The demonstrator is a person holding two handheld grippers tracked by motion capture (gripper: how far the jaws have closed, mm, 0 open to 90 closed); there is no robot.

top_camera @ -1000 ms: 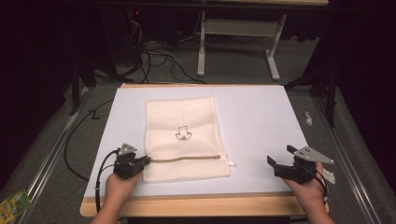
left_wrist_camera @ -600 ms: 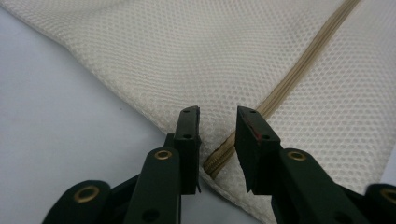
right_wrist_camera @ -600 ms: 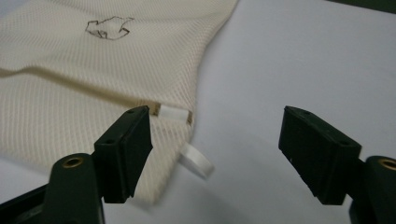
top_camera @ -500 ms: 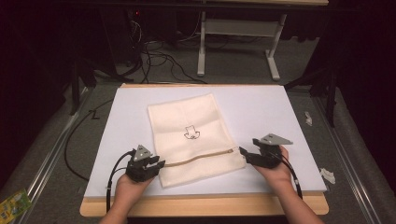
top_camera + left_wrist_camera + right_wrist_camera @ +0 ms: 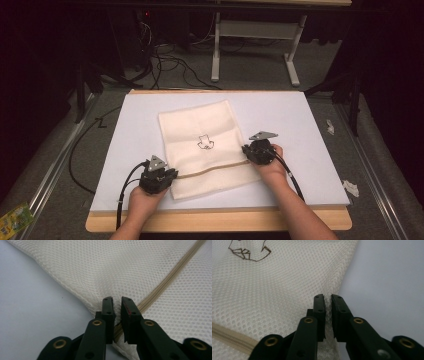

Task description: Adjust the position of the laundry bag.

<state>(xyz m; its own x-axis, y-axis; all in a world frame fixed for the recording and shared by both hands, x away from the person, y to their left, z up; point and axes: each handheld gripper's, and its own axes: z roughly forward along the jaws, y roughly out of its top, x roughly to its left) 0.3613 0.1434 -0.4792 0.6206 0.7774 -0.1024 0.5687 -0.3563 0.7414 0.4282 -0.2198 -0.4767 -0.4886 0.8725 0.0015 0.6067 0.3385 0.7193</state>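
Since half a sec ago the right claw [image 5: 251, 152] has gone up the cream mesh laundry bag w/ tan zipper [image 5: 207, 145] along its right edge, and the bag now lies turned further, top corner toward 1 o'clock. Left claw [image 5: 166, 178] has barely shifted, at the bag's lower-left corner, 7 o'clock of the bag's small dark printed outline [image 5: 204, 142]. Bag lies flat on the white-topped table [image 5: 300, 120], about mid-table, zipper running from the left claw toward 2 o'clock. In left gripper view, left claw [image 5: 117, 312] is clenched on the bag [image 5: 105, 270] right at the zipper end. In right gripper view, right claw [image 5: 327, 312] is clenched on a pinch of mesh at the bag [image 5: 274, 290] edge, print at 11 o'clock
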